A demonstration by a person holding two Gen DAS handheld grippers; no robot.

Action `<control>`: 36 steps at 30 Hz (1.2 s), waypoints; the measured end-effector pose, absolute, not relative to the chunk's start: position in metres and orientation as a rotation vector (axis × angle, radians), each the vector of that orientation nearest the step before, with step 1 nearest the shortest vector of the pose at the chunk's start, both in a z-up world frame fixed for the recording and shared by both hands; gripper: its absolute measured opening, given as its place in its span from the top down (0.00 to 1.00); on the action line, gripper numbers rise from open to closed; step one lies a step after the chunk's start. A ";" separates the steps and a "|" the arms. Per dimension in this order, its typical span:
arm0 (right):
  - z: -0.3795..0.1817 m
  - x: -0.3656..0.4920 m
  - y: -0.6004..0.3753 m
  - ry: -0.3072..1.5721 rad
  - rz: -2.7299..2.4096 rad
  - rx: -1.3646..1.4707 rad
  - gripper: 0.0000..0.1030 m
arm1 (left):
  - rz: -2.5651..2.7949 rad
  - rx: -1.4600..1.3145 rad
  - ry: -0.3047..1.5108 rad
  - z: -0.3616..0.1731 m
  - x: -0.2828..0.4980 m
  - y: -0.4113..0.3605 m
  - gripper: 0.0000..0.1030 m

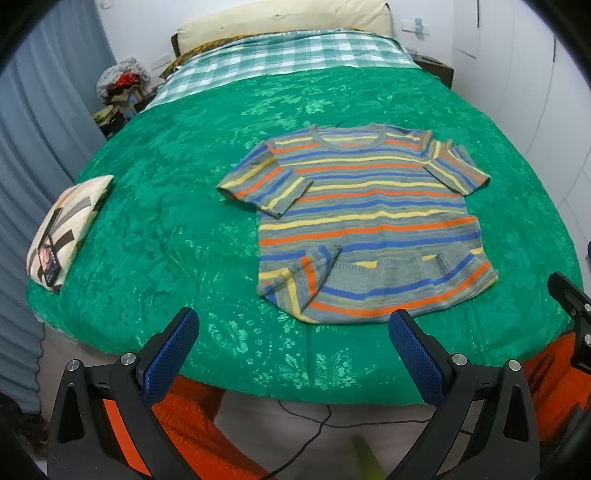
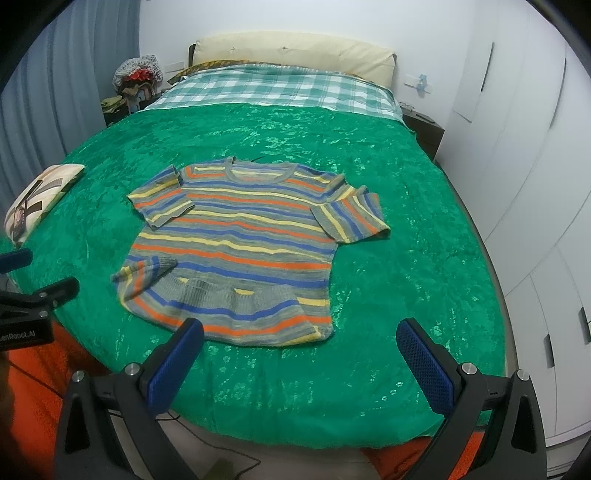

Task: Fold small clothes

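A small striped knit T-shirt (image 1: pixel 369 218) in grey, blue, orange and yellow lies spread on the green bedspread (image 1: pixel 166 206), neck toward the headboard. Its bottom hem is partly flipped up and its lower left corner is folded over. My left gripper (image 1: pixel 293 332) stands open just short of the hem, with nothing between its blue pads (image 1: pixel 173 354). In the right wrist view the same shirt (image 2: pixel 243 240) lies ahead and to the left. My right gripper (image 2: pixel 301 339) is open and empty near the shirt's lower right corner. The left gripper's body (image 2: pixel 33 306) shows at that view's left edge.
A patterned cushion (image 1: pixel 62 229) with a phone on it lies at the bed's left edge. A checked sheet (image 1: pixel 288 55) and cream pillow (image 1: pixel 284 18) are at the head. White wardrobe doors (image 2: pixel 535 166) run along the right. An orange rug (image 1: pixel 192 424) and a cable lie below.
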State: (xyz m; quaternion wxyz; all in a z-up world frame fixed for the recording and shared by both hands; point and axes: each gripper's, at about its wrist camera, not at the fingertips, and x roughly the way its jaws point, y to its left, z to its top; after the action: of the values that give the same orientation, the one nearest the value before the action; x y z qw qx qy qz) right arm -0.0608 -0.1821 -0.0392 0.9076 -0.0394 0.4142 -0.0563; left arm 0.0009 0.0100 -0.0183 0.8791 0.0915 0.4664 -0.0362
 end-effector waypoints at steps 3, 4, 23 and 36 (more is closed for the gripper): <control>-0.039 -0.061 -0.182 0.852 -0.117 -0.081 0.00 | -0.108 0.175 0.985 -0.021 0.002 0.015 0.00; -0.038 -0.062 -0.182 0.849 -0.118 -0.080 0.00 | -0.119 0.173 0.987 -0.021 0.002 0.016 0.00; -0.040 -0.065 -0.198 0.838 -0.153 -0.028 0.00 | -0.185 0.144 0.983 -0.023 0.005 0.020 0.01; -0.042 -0.062 -0.206 0.844 -0.155 -0.004 0.00 | -0.217 0.056 0.984 -0.024 0.029 0.050 0.01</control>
State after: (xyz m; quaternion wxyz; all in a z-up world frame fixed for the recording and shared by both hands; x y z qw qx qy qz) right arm -0.0618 -0.2059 -0.0422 0.9094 -0.0019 0.4090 -0.0752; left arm 0.0292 0.0501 -0.0244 0.8754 0.0271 0.4714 -0.1037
